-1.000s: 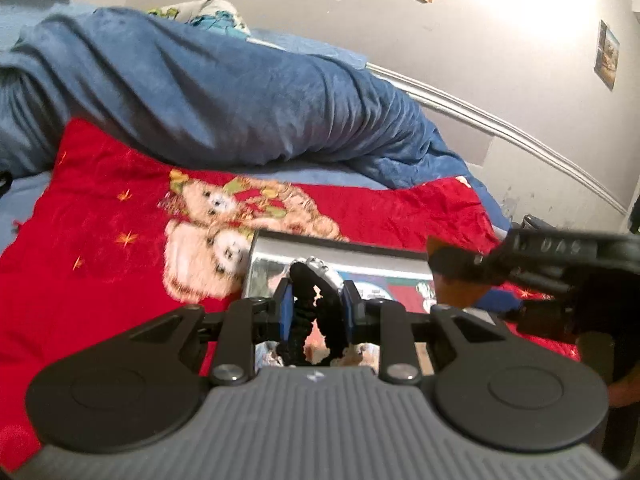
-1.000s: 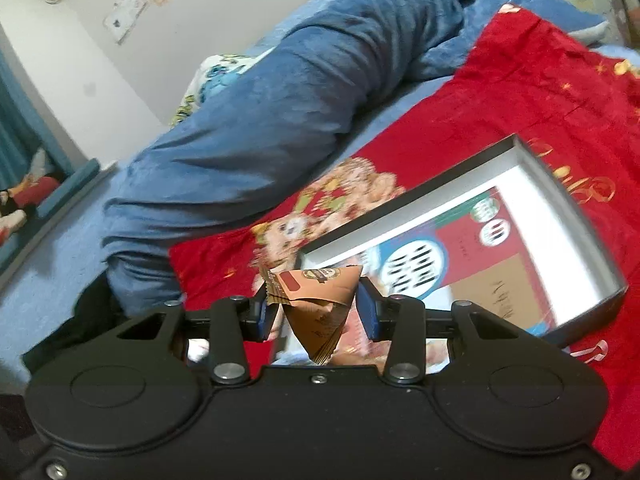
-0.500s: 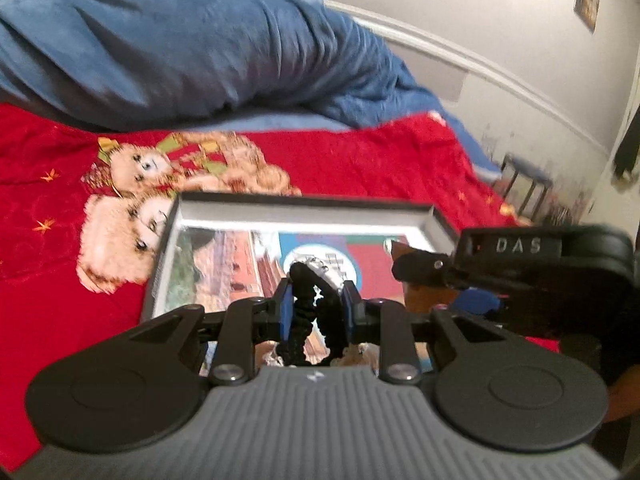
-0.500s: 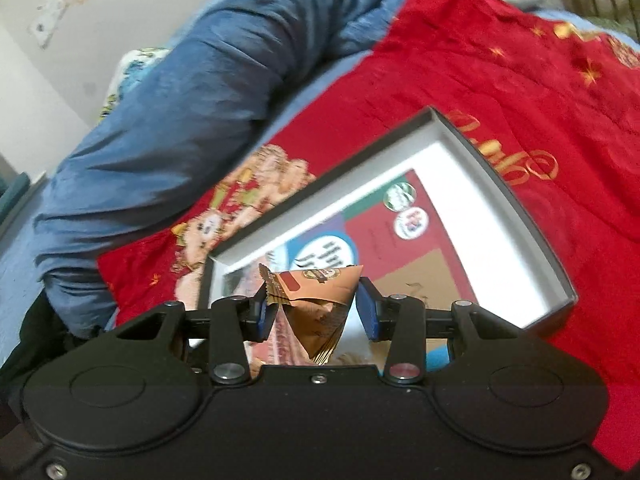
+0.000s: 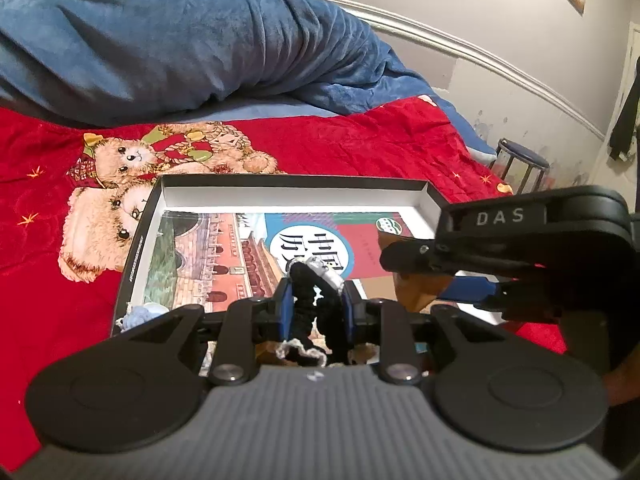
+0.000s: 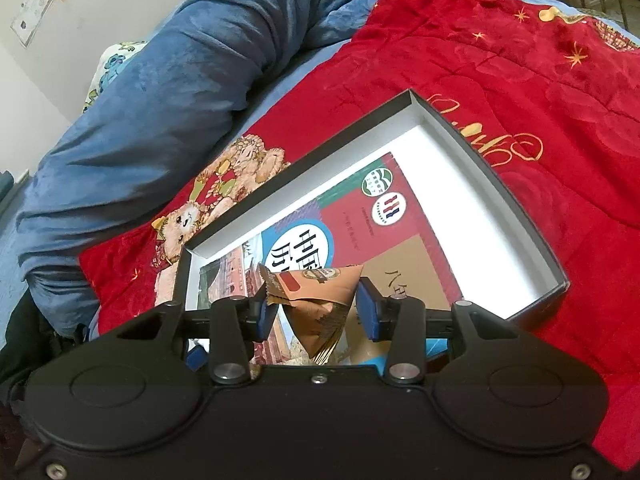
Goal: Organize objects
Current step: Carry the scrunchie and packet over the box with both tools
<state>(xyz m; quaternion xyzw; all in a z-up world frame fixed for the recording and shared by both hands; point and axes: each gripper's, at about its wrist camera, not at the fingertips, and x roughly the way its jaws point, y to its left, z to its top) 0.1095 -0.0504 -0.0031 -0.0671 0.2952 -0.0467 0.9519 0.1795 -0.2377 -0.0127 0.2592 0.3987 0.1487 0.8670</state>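
Observation:
A shallow black box with white inner walls (image 5: 288,193) (image 6: 472,216) lies on the red blanket and holds a colourful book (image 5: 224,256) (image 6: 352,224). My left gripper (image 5: 314,306) is shut on a black scrunchie (image 5: 308,300) above the box's near edge. My right gripper (image 6: 316,308) is shut on a brown triangular snack packet (image 6: 320,304) over the box; in the left wrist view the right gripper (image 5: 404,260) comes in from the right. A small pale blue item (image 5: 140,314) lies in the box's near left corner.
A red blanket with teddy bears (image 5: 120,168) (image 6: 520,80) covers the bed. A rolled blue duvet (image 5: 180,48) (image 6: 180,80) lies behind the box. A round stool (image 5: 520,156) stands by the wall at the right.
Both grippers have moved forward over the box, which now shows larger and from above. Each still holds its object.

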